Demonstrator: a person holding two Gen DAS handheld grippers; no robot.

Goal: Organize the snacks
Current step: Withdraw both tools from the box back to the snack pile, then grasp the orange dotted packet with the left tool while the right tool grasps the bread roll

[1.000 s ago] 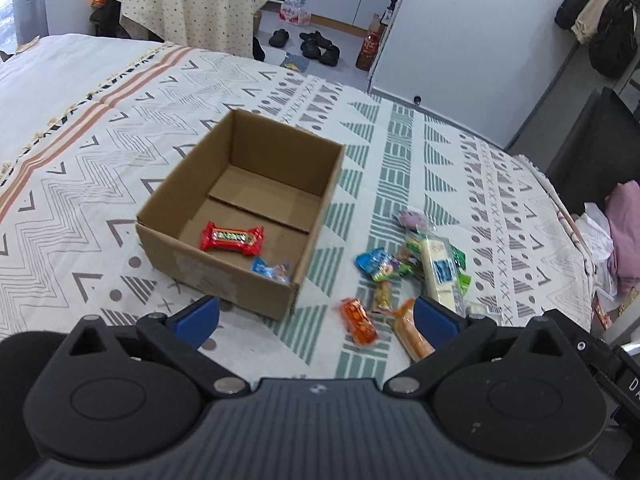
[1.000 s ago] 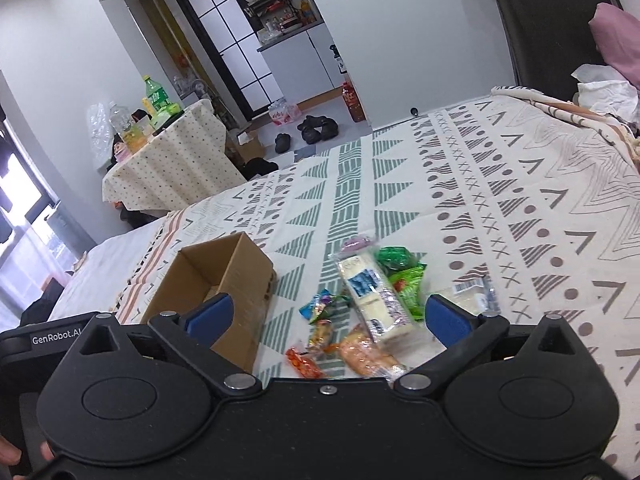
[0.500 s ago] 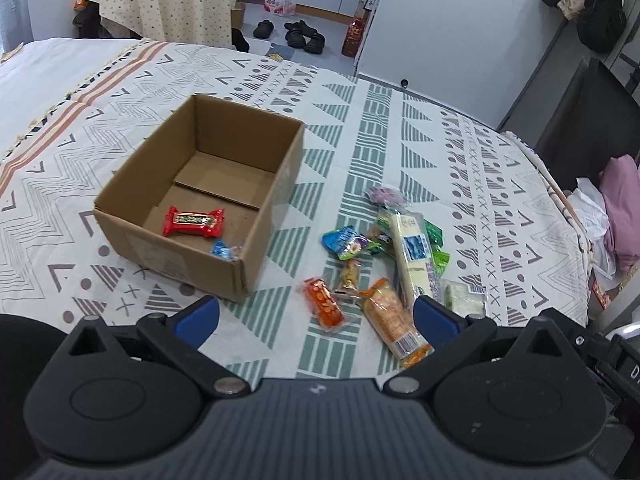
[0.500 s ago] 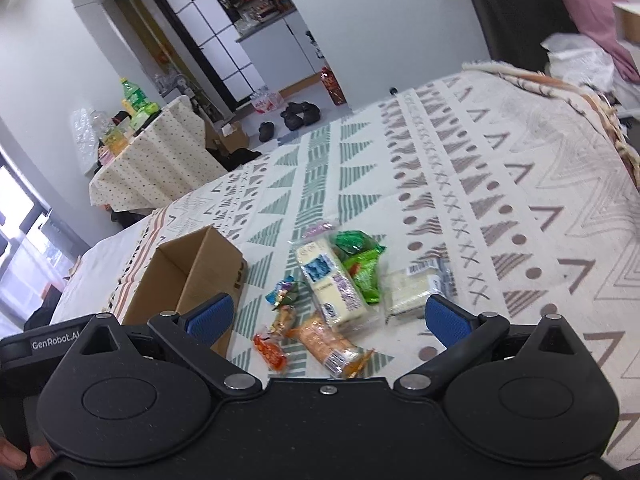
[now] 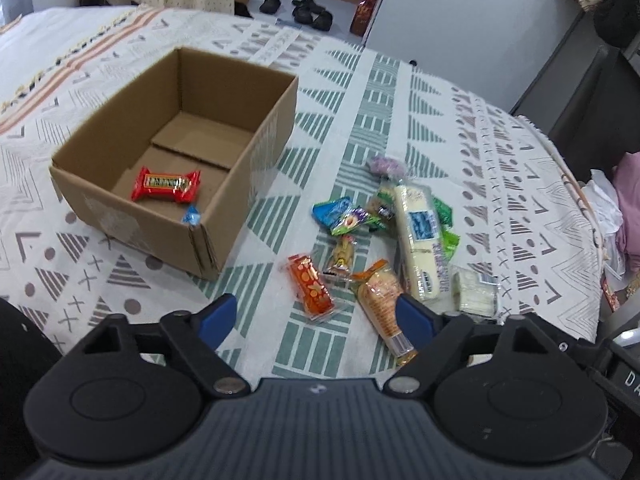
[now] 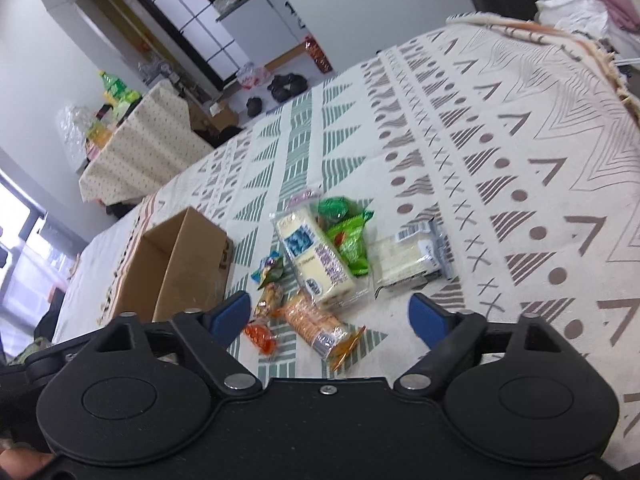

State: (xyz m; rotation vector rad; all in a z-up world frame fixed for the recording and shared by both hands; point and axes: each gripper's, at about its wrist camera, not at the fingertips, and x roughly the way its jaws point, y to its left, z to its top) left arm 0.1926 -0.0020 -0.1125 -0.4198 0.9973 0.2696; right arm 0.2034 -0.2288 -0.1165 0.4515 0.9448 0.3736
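Two grippers, left (image 5: 316,314) and right (image 6: 330,314), jaws just narrowing yet apart, empty, above snacks (image 5: 416,236) beside cardboard box (image 5: 240,184).

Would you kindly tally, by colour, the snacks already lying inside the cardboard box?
red snack: 1
blue snack: 1
Total: 2

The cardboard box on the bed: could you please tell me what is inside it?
The cardboard box holds a red-wrapped candy bar and a small blue-wrapped sweet. Its near wall hides part of the floor.
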